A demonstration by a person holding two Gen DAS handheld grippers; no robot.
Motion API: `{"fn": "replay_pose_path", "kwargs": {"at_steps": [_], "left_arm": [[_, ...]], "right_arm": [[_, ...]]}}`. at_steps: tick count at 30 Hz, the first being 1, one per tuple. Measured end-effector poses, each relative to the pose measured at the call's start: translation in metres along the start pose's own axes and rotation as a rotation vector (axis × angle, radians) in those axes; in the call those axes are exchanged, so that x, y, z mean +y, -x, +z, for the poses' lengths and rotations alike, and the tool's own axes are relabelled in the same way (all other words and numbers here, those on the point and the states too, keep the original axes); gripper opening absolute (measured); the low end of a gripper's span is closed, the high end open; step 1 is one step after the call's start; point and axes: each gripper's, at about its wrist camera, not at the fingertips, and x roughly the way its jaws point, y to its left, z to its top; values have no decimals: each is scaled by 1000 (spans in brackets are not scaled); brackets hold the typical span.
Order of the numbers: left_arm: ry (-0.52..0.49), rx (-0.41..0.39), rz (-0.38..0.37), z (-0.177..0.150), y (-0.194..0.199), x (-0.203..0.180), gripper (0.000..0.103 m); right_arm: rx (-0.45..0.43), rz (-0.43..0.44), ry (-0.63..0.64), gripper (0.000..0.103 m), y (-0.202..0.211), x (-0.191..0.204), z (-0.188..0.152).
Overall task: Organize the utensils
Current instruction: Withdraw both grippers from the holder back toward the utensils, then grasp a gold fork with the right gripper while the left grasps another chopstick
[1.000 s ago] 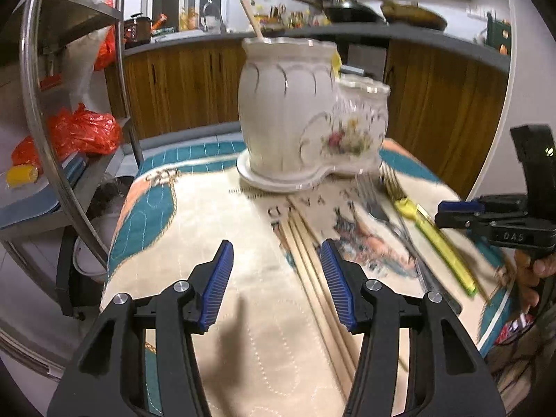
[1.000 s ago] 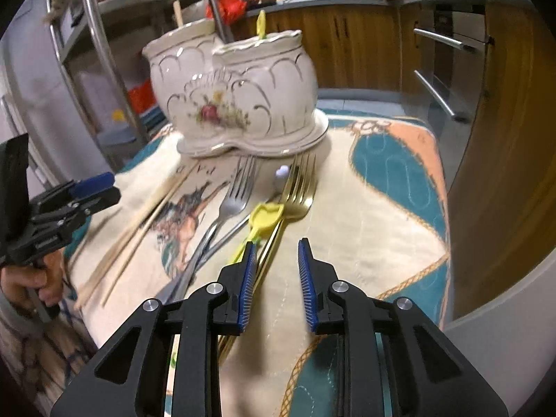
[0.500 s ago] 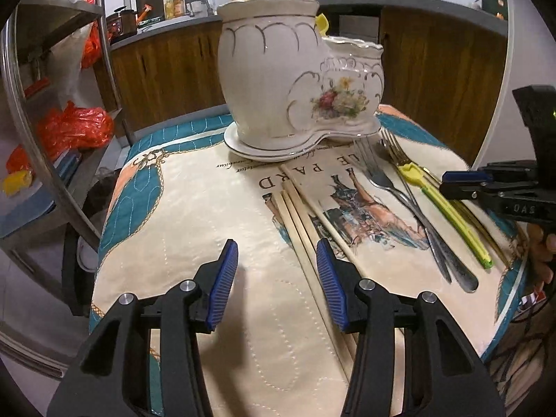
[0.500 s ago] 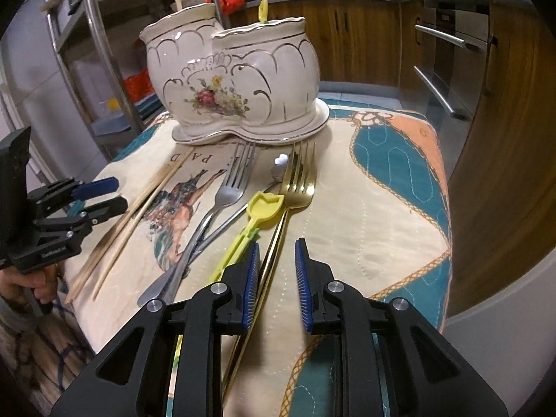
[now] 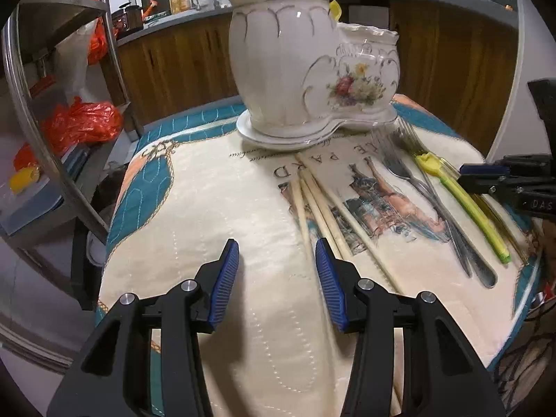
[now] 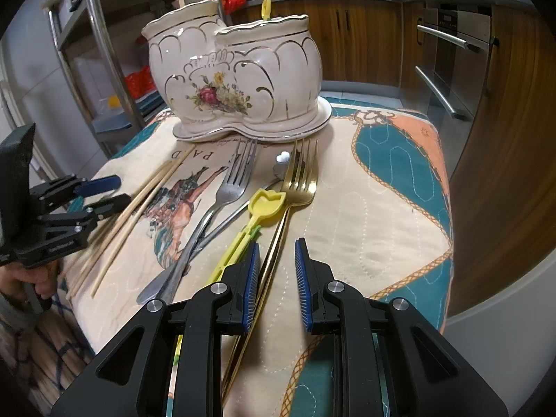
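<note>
A white two-part ceramic holder with a flower print stands at the far side of the cloth; a wooden stick and a yellow utensil poke out of it. Several wooden chopsticks, a silver fork, a silver spoon, a yellow plastic utensil and a gold fork lie on the cloth. My left gripper is open and empty, its right finger beside the chopsticks. My right gripper is open and empty, just above the gold fork's handle.
The utensils lie on a quilted cream and teal cloth over a small table. A metal shelf rack with orange bags stands to the left. Wooden cabinets and an oven stand behind and to the right.
Both grippers have moved forward, closer to the holder. The left gripper has narrowed slightly. The right gripper has opened a little wider over the gold fork's handle.
</note>
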Motion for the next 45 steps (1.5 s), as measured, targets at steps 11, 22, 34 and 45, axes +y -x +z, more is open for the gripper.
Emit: {"fn": "replay_pose_path", "kwargs": {"at_steps": [11,22,34,45], "left_arm": [[-37,90,-28,9,-2,2,45],[-211,401,-65,37,-14,-6,43],[-224,537,-85,46,-21,-4,34],[-223,642,-144,45,-25,0,19]], "right_arm": [[30,-1,2,21,-2,0,2],[374,-68,161,21,-25,19,40],[501,-126,118,21,-30,2,50],[565,-127,124,8,-40,3,56]]}}
